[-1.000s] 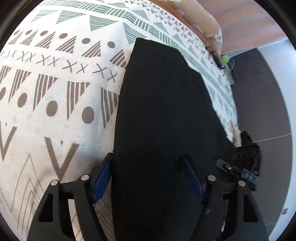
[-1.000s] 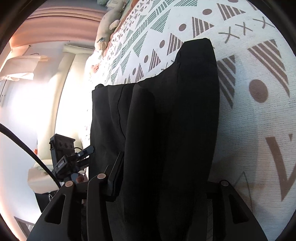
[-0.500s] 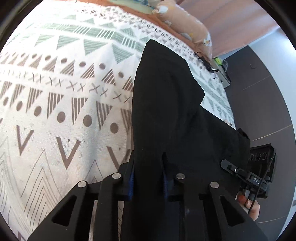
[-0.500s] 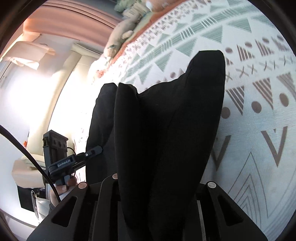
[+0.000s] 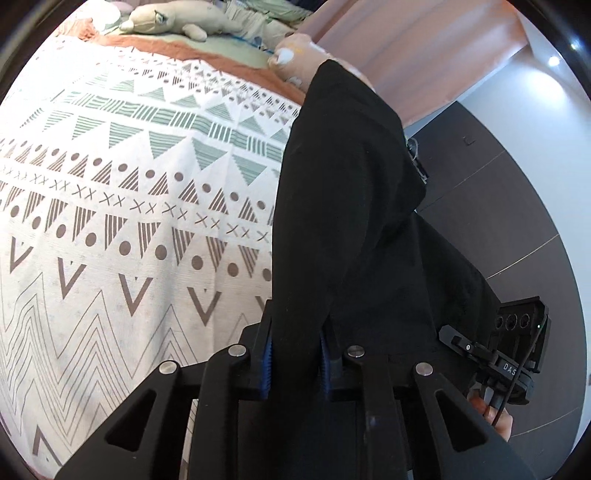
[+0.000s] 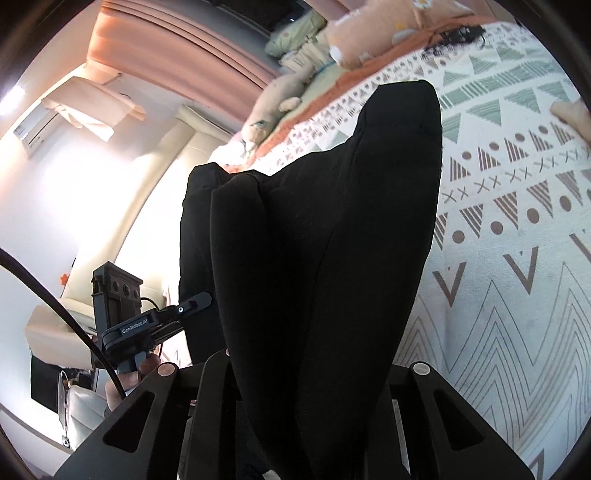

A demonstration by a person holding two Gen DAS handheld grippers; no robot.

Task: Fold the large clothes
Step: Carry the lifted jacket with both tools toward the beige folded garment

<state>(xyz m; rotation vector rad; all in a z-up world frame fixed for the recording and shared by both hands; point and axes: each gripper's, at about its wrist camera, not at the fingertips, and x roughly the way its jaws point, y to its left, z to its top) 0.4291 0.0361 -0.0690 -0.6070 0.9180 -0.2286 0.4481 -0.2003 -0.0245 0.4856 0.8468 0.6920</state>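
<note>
A large black garment (image 5: 351, 203) hangs in long folds over a bed with a patterned white bedspread (image 5: 129, 221). My left gripper (image 5: 295, 350) has its blue pads pressed on the garment's near edge, the jaws still closing on the cloth. In the right wrist view the same black garment (image 6: 332, 221) drapes over my right gripper (image 6: 310, 369), which is shut on it; the cloth hides its pads. Both hold the near edge raised above the bedspread (image 6: 517, 295). Each view shows the other hand-held gripper beside the cloth: the right one (image 5: 509, 354) and the left one (image 6: 129, 314).
Plush toys (image 5: 173, 22) and pillows (image 6: 388, 29) lie at the head of the bed. A pink curtain (image 5: 424, 48) hangs behind it. Dark floor (image 5: 498, 203) runs along one side of the bed, a pale sofa (image 6: 122, 229) stands on the other.
Both grippers went from open around the garment's edge to shut on it. They have lifted the cloth off the bed, and more of the room shows.
</note>
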